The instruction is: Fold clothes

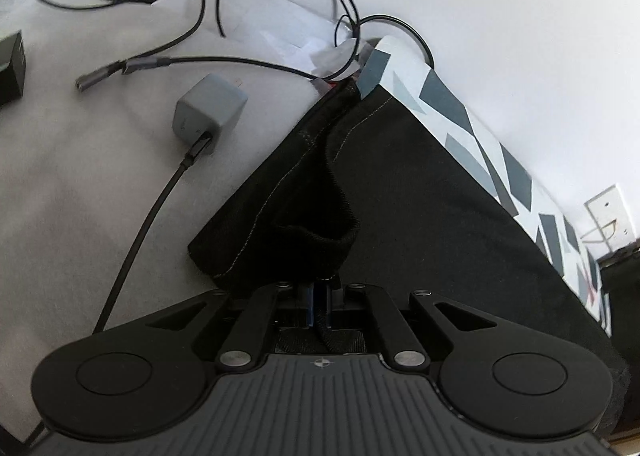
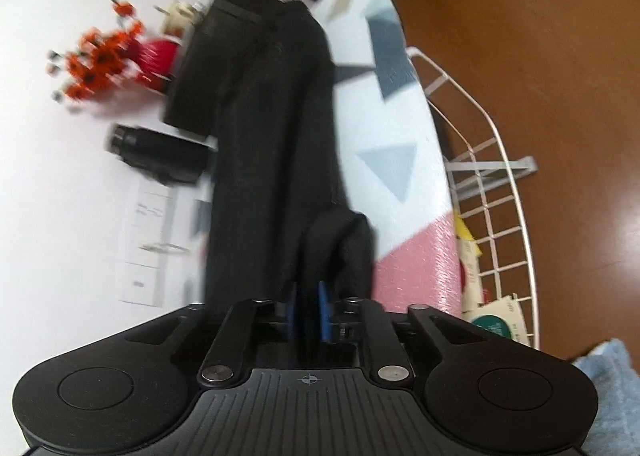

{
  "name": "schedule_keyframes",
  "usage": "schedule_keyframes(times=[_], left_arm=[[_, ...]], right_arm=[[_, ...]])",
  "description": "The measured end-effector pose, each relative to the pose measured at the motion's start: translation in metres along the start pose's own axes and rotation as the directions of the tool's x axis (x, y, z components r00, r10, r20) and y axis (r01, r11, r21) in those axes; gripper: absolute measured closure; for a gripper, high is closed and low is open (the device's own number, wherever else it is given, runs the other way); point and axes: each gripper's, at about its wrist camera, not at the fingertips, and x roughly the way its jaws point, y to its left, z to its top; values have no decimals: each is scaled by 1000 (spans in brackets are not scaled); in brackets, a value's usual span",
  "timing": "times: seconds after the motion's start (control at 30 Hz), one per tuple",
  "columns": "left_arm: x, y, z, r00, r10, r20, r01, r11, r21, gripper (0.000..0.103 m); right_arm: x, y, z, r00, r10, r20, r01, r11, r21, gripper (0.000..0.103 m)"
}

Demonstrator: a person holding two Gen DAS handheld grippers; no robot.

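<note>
A black garment with pale stitching lies on a white cloth with grey shapes. My left gripper is shut on the garment's bunched hem, which loops up just ahead of the fingers. In the right wrist view the same black garment stretches away across the patterned cloth. My right gripper is shut on a fold of it between its blue pads. The view is blurred.
A grey charger block with black cables and a black box lie on the white surface to the left. Red flowers, a black cylinder and papers sit left of the garment. A white wire basket stands over brown floor.
</note>
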Motion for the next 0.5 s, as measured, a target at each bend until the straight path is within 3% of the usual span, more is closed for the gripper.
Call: schedule_keyframes(times=[0.1,0.2,0.27,0.33,0.5], left_arm=[[1,0,-1,1000,8,2,-8,1000,3,98],[3,2,0,1000,5,-4,-5,1000,-7,98],[2,3,1,1000,-8,-2,8,1000,-1,98],[-1,2,2,1000,-27,7,27,1000,9,99],[-34,4,8,992,-86,88,88,996,-26,100]], right_arm=[[18,-5,2,999,-45,10,45,999,19,81],[26,-10,6,999,-25,43,23,998,63,83],[30,-8,9,999,-26,46,24,998,60,100],[28,-2,11,999,-34,43,31,998,54,101],[-12,23,18,997,50,59,-50,999,9,102]])
